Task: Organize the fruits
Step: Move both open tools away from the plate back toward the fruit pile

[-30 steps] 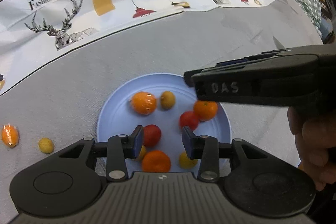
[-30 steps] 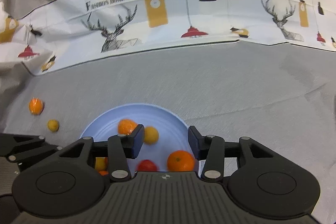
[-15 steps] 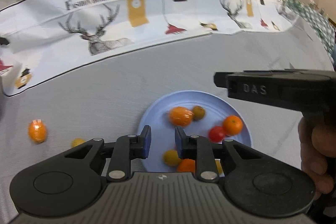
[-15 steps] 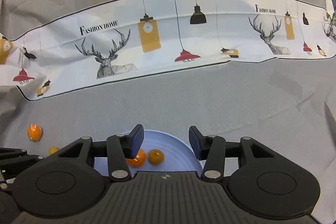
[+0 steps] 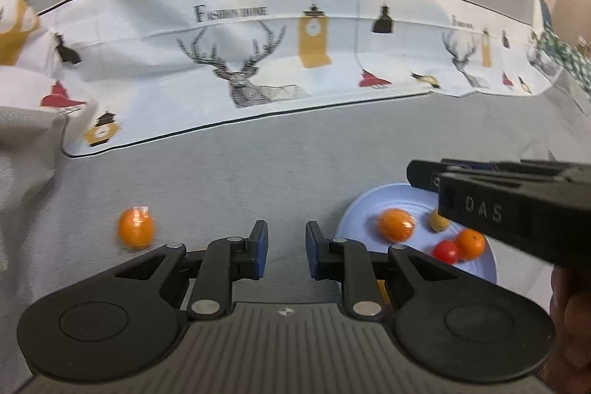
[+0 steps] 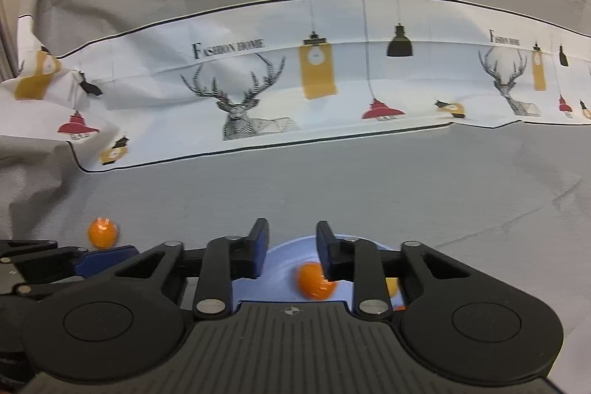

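The left gripper [image 5: 283, 255] has its fingers drawn nearly together with nothing between them, closing over bare grey counter [image 5: 295, 172]. The right gripper [image 6: 290, 255] is closed and empty above the blue plate [image 5: 354, 213], which holds several fruits. 1 wrapped orange [image 5: 135, 228] lies apart on the counter toward its left edge.
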{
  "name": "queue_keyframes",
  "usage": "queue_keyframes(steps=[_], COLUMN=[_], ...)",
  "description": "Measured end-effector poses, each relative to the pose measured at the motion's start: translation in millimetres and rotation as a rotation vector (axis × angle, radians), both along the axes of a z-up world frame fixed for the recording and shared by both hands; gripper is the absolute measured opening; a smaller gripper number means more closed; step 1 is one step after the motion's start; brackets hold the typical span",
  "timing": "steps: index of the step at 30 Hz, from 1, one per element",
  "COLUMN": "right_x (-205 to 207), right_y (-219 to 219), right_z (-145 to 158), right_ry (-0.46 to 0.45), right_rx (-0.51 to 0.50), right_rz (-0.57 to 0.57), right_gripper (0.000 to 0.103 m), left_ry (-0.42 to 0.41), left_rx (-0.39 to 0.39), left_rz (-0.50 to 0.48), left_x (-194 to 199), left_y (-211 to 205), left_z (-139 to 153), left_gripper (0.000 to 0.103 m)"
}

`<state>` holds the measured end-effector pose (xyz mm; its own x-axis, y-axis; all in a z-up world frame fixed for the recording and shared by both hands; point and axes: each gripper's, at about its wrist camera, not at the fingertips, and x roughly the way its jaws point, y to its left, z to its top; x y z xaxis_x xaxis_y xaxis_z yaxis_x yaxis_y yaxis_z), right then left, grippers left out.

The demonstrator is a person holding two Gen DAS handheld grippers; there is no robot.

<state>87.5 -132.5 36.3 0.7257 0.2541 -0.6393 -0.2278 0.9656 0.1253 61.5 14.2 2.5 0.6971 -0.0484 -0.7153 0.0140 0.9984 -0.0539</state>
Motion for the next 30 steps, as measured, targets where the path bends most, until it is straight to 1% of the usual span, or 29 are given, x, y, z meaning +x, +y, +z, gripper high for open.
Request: queue_keyframes(steps=[5,11,13,15,18,22,27,30], right_x=[-6,-13,-16,-15,-16,-21,-24,-26], right_y=[21,38,41,43,50,68,88,99], right_z=[2,4,1,-6,-16,-29,-38,-46], right_ry=[-0.005,-0.043,-0.067,-0.053,-0.036,-0.036,-0.042,-0.05], right_rx=[0.02,0.044,0.046,0.064,0.077,0.079,0.094,0.067], right_rz=[0.027,0.044,0.048,0.033,0.05,0.117,0.217,0.272], right_gripper=[0.026,0.026,0.026,0.026,0.027,0.027,0.027,0.027], left_ry=[-0.006,-0.007,-0.011,-0.014,-0.019,-0.02,-0.014,0.012], left_rx=[-0.013,-0.048,-0.055,-0.056,-0.057,-0.069,-0.126,-0.172], left_rz=[0.061,0.14,0.163,0.18,0.207,0.271,0.375,0.426], left_x=[0,-2,-4,-6,-7,-8,-7,-3], left_y=[22,50,58,65,76,99,132,148], left_z=[4,7,8,9,10,9,8,3], left_gripper=[0.024,0.024,0.024,0.024,0.024,0.024,0.024,0.026])
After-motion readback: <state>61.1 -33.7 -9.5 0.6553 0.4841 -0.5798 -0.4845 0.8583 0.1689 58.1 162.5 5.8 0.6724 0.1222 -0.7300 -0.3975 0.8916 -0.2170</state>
